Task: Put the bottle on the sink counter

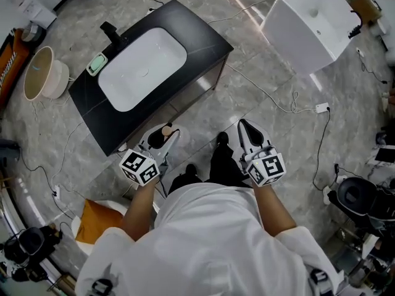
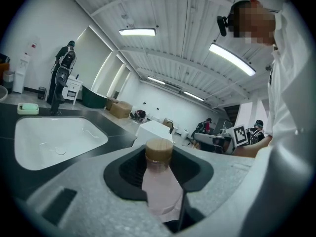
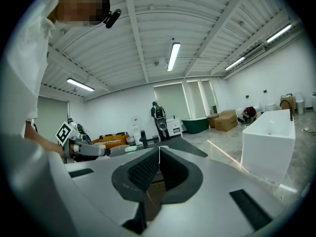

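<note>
A pale pink bottle (image 1: 162, 134) with a wooden cap sits between the jaws of my left gripper (image 1: 165, 135), which is shut on it. In the left gripper view the bottle (image 2: 159, 179) stands upright, cap up, with the pads against its sides. The black sink counter (image 1: 203, 42) with its white basin (image 1: 142, 66) and black faucet (image 1: 111, 32) lies ahead and to the left, just beyond the bottle. My right gripper (image 1: 244, 127) hovers over the floor to the right; its jaws (image 3: 157, 169) are shut together with nothing between them.
A green soap dish (image 1: 96, 63) rests on the counter beside the faucet. A white freestanding tub (image 1: 311, 26) stands at the far right, a round basin (image 1: 43, 73) at the left. Cables trail over the marble floor. An orange cushion (image 1: 99, 221) lies near my left side.
</note>
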A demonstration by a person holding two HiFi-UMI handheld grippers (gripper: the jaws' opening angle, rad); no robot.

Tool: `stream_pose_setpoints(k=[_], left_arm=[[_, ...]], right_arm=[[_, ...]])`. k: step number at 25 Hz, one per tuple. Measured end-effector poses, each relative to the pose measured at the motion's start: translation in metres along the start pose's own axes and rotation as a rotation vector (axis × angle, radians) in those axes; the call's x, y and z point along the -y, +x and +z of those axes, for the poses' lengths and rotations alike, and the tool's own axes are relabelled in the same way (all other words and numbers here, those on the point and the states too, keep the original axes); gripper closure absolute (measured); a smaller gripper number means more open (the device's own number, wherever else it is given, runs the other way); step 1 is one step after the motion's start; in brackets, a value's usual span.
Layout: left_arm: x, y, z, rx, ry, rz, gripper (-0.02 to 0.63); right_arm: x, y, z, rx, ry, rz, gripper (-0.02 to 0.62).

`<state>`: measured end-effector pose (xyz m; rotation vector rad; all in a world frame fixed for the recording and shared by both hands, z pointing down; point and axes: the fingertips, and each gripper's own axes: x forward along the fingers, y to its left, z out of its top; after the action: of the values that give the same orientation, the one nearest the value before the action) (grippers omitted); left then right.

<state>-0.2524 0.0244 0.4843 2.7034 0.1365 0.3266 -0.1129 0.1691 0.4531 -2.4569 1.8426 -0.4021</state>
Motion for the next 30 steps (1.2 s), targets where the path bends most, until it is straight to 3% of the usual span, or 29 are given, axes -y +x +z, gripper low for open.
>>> stream_pose_setpoints(k=[9, 14, 21, 30], left_arm=[[-0.01, 0.111, 0.075, 0.094, -0.027, 0.09, 0.463], [-0.024, 0.152, 0.109, 0.149, -0.002, 0.156, 0.463], [-0.054, 0.18, 0.129, 0.129, 0.045, 0.24, 0.463], [-0.115, 0.229, 0.146, 0.068, 0.139, 0.287, 0.463]], right_arm=[[0.129, 0.047, 0.067, 0.056, -0.015, 0.067, 0.58], [0.175, 0.073, 0.086, 0.072, -0.054, 0.119, 0.58], [0.208, 0.117, 0.092, 0.074, -0.026, 0.153, 0.58], [0.234, 0.201, 0.102, 0.017, -0.04, 0.198, 0.58]])
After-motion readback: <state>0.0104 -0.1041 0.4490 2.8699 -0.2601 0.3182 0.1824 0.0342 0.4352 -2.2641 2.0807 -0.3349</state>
